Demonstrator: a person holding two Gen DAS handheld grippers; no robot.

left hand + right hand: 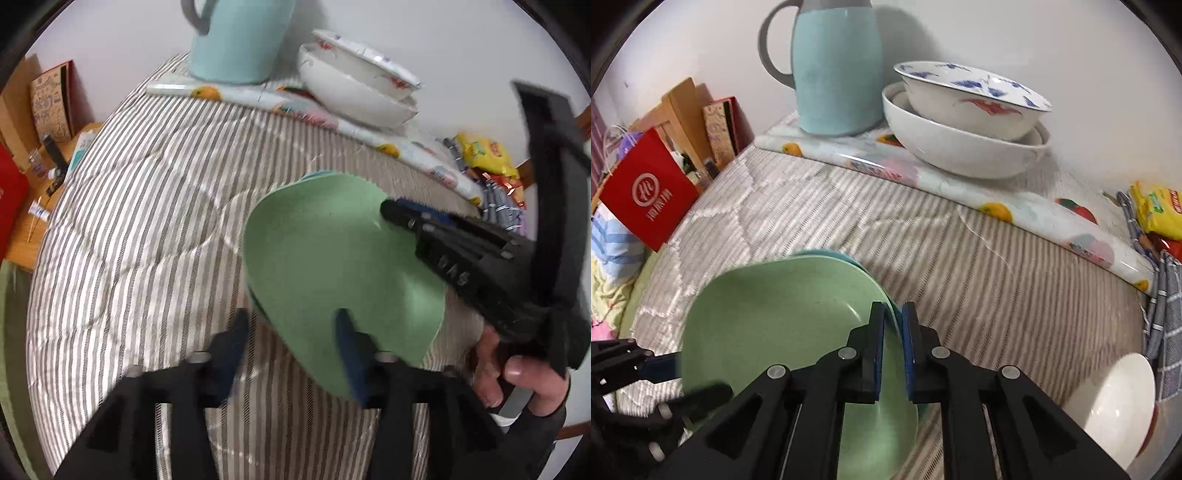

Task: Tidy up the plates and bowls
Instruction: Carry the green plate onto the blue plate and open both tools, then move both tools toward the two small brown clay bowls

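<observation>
A green plate (775,325) lies stacked on a blue plate (827,255) over the striped cloth. My right gripper (894,347) is shut on the right rim of this stack; it shows in the left wrist view (391,210) at the plate's far edge. The green plate (332,258) fills the left wrist view's centre. My left gripper (291,347) is open, its right finger (347,354) under the plate's near edge. It shows at the lower left of the right wrist view (679,384). Two nested white bowls (964,122) stand at the back.
A light blue kettle (834,70) stands left of the bowls on a fruit-print mat (1015,210). A small white bowl (1115,402) lies at the right front. Snack packets (1160,210) and a checked towel (1160,317) lie right. A red bag (646,188) stands left.
</observation>
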